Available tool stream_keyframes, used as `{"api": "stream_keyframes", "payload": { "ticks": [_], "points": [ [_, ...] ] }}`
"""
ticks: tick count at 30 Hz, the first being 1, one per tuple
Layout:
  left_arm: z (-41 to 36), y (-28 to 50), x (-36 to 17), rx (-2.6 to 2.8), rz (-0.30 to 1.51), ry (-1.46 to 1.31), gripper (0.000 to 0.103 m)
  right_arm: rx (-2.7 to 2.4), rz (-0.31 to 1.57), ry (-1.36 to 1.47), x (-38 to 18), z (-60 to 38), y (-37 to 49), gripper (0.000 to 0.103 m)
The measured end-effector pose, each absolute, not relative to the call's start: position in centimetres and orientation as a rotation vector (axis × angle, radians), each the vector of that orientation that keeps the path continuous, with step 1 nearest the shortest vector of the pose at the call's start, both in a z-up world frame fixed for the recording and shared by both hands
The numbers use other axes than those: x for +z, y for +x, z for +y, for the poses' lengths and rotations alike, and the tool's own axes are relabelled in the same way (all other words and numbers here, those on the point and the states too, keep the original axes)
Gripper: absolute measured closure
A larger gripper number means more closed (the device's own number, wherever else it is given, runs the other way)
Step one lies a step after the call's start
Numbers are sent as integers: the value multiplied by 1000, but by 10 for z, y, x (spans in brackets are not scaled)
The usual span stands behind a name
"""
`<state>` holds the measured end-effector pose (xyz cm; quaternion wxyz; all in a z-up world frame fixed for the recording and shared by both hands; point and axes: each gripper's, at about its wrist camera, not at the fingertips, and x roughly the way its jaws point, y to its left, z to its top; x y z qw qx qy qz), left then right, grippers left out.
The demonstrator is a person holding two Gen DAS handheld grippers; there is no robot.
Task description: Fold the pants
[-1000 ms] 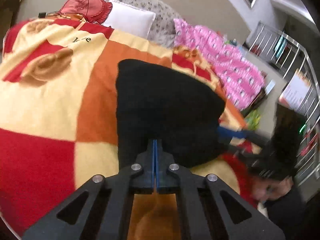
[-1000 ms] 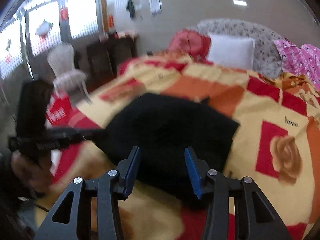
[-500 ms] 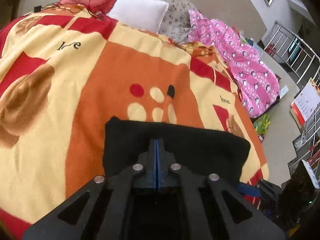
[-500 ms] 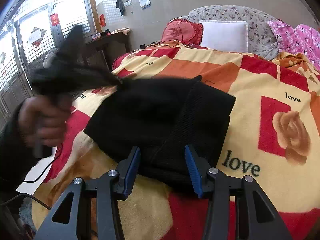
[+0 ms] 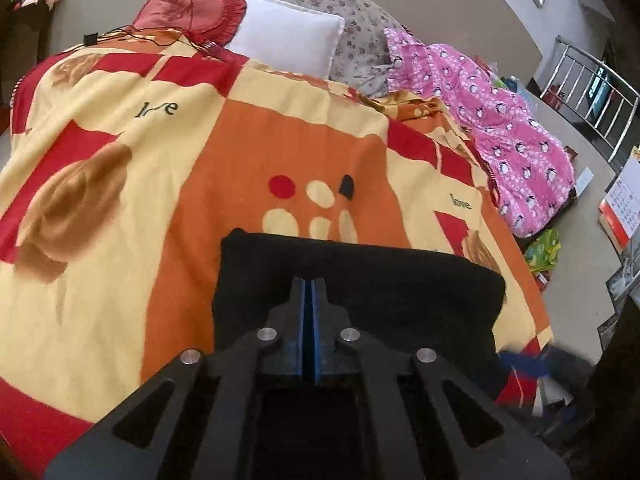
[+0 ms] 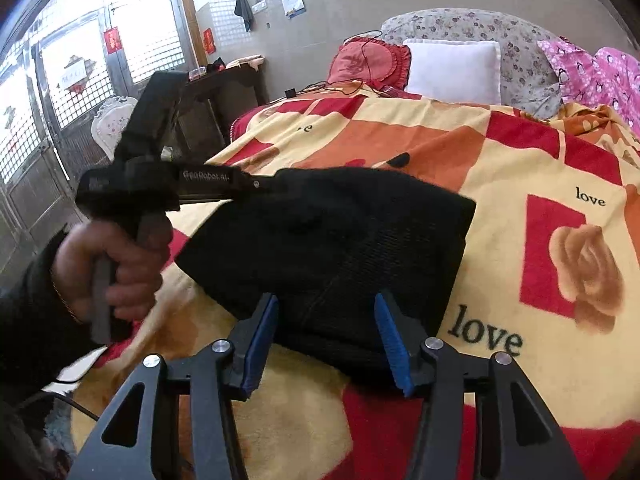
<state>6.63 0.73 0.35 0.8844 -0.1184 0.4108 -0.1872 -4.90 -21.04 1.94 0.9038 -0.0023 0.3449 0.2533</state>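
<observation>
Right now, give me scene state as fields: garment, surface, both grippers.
garment: black pants, folded into a compact stack
surface: patterned blanket on a bed
left gripper: shut, over the pants; whether it pinches fabric cannot be told
right gripper: open, at the stack's near edge, holding nothing
background: white pillow, pink quilt

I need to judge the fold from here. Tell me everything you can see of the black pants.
The black pants are a soft knit, ribbed near the front edge, folded into a thick rough rectangle lying flat on the blanket. The left tongs are shut above them; whether they pinch cloth is unclear. The open right tongs hover at the near edge.
</observation>
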Motion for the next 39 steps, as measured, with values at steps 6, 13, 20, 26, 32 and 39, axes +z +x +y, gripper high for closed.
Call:
{"api": "stream_keyframes", "payload": {
  "ticks": [6,13,20,26,32,39],
  "points": [
    [11,64,2,-399,844,-273,102,410,605,29,57,-209,-11,52],
    [7,66,-8,-411,817,-263,102,380,775,44,0,-214,27,47],
    [7,65,-8,-405,812,-266,102,447,726,-11,29,-194,-5,43],
    [27,49,12,-419,802,-318,72,368,782,18,9,-205,-1,36],
    [48,41,-9,-461,865,-422,34,460,842,423,-8,-267,8,21],
    [51,59,-32,-627,911,-616,34,578,918,621,-40,-285,49,29]
  ]
}}
